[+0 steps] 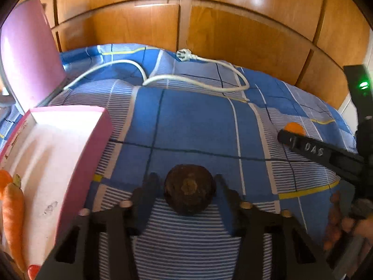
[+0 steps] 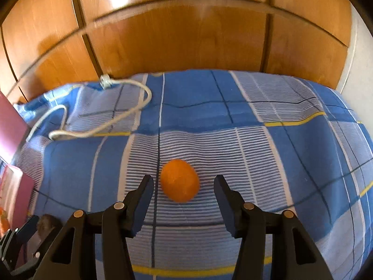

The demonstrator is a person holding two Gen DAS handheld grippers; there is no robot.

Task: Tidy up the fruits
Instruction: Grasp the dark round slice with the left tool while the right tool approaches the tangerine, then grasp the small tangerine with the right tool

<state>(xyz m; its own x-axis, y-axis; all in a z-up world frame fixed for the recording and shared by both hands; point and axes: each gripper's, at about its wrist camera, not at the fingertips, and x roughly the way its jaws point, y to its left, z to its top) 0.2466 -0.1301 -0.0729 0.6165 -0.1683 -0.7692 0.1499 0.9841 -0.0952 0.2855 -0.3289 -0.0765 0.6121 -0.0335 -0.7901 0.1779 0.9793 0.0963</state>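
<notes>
A dark brown round fruit lies on the blue checked bedcover, and my left gripper has its two black fingers against the fruit's sides. In the right wrist view an orange rests on the cover between the fingers of my right gripper, which is open with a gap on each side of the fruit. The left wrist view shows the same orange behind one right finger. My left gripper and the brown fruit appear at the lower left of the right wrist view.
A pink box with a white inside stands at the left, holding a carrot, something orange and something red. Its pink lid leans behind it. A white power cable loops across the far bedcover, before a wooden wardrobe.
</notes>
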